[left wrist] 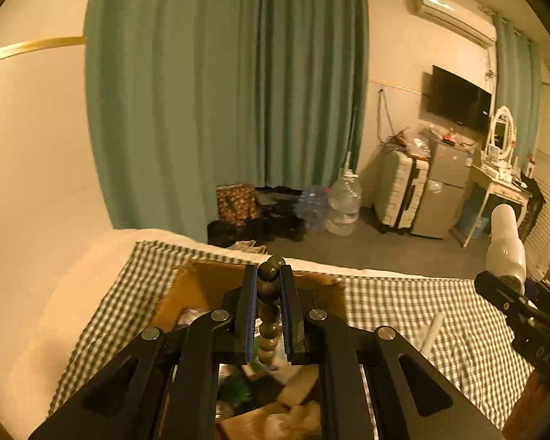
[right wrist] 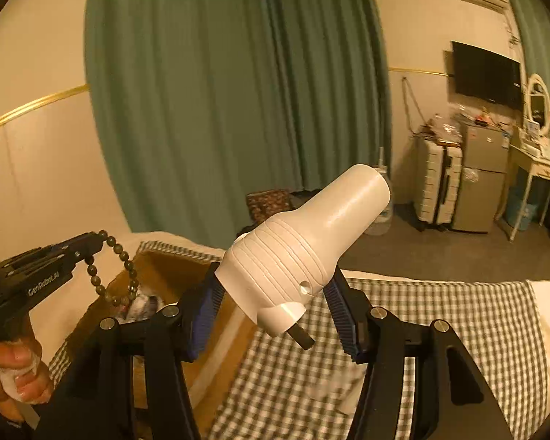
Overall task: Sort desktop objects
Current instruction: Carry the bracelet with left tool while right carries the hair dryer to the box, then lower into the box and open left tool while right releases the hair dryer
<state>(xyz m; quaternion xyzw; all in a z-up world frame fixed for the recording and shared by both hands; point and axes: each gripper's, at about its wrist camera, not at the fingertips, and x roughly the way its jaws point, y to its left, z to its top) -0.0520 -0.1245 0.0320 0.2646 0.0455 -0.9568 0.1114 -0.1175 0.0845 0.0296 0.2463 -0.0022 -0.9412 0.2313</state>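
From my left wrist: my left hand-held gripper, nearly shut, pinches the bead bracelet directly above the open cardboard box.

From my right wrist: my right hand-held gripper clamps the white hair-dryer-like appliance, nozzle tilted up-right, with the box lying left.

Bead bracelet between left gripper fingers, above cardboard box. Right of it, white appliance in right gripper, over checked cloth.

Your left gripper is raised, its fingers nearly together; your hand wraps its handle. Your right gripper, to its right, stands half spread.
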